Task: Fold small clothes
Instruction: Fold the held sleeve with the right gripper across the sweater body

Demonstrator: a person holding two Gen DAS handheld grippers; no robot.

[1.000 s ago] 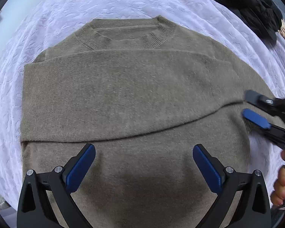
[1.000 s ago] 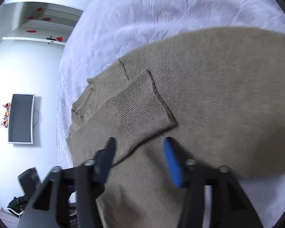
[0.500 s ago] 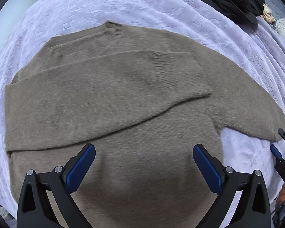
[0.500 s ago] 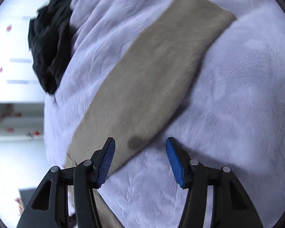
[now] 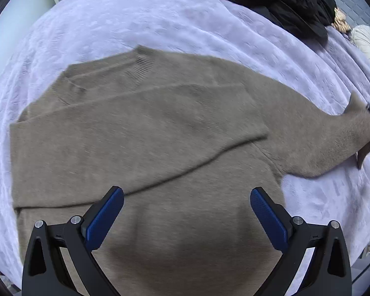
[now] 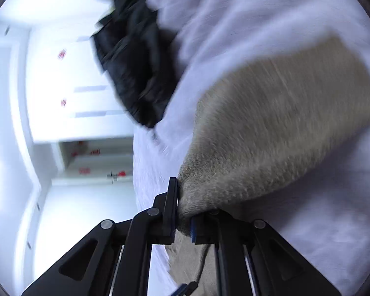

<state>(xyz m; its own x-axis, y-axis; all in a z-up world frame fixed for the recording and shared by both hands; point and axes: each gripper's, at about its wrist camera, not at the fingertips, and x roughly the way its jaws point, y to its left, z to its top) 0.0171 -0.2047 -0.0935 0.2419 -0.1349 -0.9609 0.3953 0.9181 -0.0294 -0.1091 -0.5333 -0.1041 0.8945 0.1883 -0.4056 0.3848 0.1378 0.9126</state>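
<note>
Pinching the cuff of the outstretched sleeve [image 6: 271, 133] is what my right gripper [image 6: 183, 212] is doing; its jaws have just been closing and the knit end is bunched between the pads, so I am holding it at the very tip where the sleeve will follow in one piece. The brown sweater [image 5: 140, 148] is lying flat on the lilac bedspread [image 5: 160, 19], collar away from me, and one sleeve is already folded across the chest, which is why this one is next. My left gripper [image 5: 187, 212] is hovering over the lower body of the sweater with its jaws spread wide, touching nothing that I can see; I am keeping it there, I judge, so it is ready to pin the body if the pull drags the fabric. In the left view the held sleeve is running out to the right edge, slightly lifted at its end. A black jacket [image 5: 278, 0] is heaped at the far side, well apart from the sweater. Next, as I read it, I am bringing this sleeve across the chest over the first.
</note>
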